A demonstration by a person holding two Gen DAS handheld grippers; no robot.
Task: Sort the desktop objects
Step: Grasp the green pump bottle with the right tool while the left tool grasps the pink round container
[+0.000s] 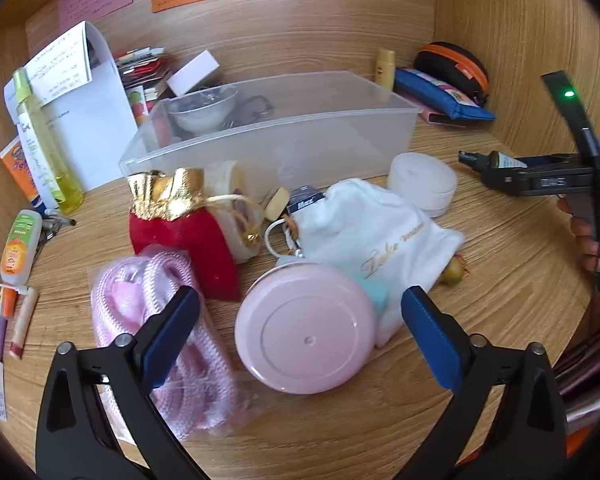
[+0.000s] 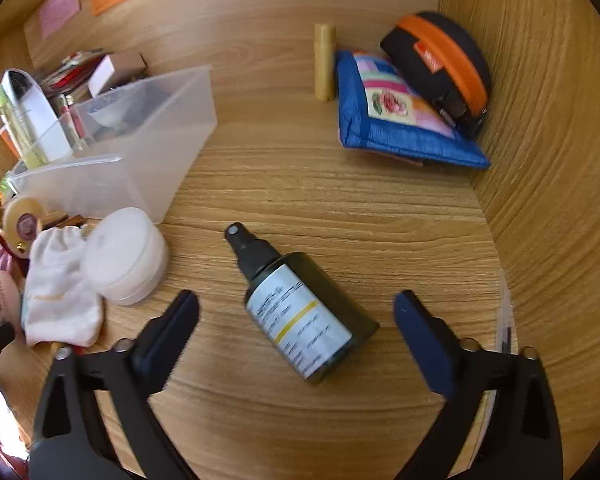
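Observation:
My left gripper (image 1: pixel 300 312) stands open over a round pink tin (image 1: pixel 306 330) on the wooden desk; the tin lies between the spread fingers, untouched. Beside it are a bagged pink cord (image 1: pixel 156 320), a red and gold pouch (image 1: pixel 180 216), a white drawstring bag (image 1: pixel 364 224) and a white round jar (image 1: pixel 422 182). My right gripper (image 2: pixel 296 306) is open above a dark spray bottle (image 2: pixel 300 308) lying on its side, nozzle to the upper left, not gripped. A clear plastic bin (image 1: pixel 276 136) sits behind the pile.
A blue patchwork pouch (image 2: pixel 396 112) and a black and orange case (image 2: pixel 440 64) rest in the back right corner by a small yellow tube (image 2: pixel 325 62). Papers, a yellow bottle (image 1: pixel 44 140) and small tubes crowd the left. A wooden wall closes the right side.

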